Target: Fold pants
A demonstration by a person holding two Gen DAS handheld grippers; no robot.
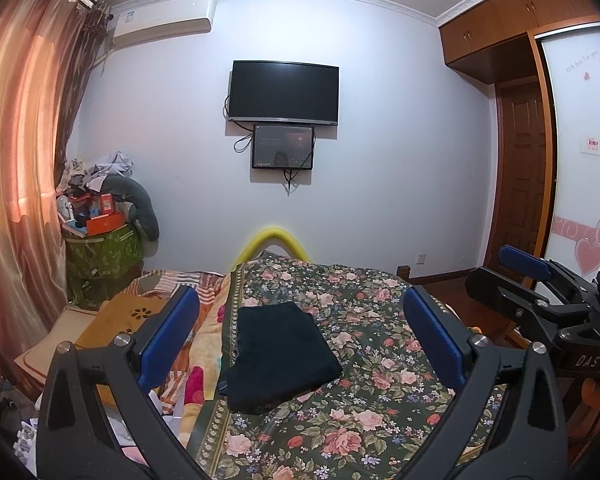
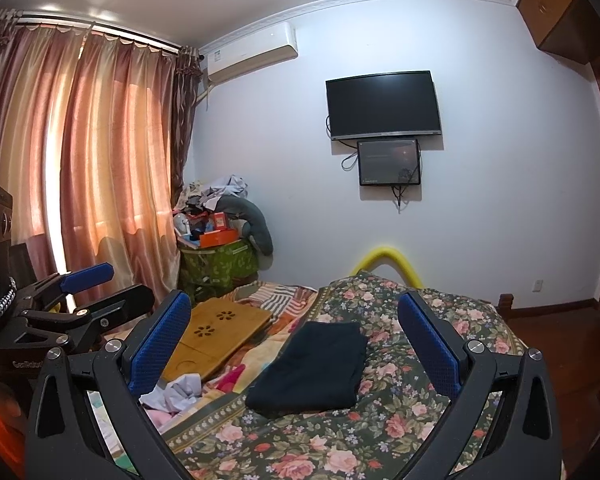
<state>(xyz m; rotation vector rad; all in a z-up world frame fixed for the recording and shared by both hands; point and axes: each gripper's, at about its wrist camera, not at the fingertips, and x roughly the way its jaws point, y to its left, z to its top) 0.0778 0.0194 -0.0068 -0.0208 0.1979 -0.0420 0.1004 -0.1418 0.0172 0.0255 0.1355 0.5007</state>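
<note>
Floral bed (image 1: pixel 380 420) carries our pants (image 1: pixel 280 360), a dark folded bundle near its left edge, so folding looks done. We hold the left tongs (image 1: pixel 300 344) and right tongs (image 2: pixel 296 348) spread wide, empty, raised clear. Wooden tray (image 2: pixel 216 332) and loose clothes (image 2: pixel 176 396) crowd the left side.

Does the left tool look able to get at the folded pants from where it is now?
Probably yes. The left tool is open, and the dark folded pants lie alone on the floral bedspread straight ahead, with nothing between.
</note>
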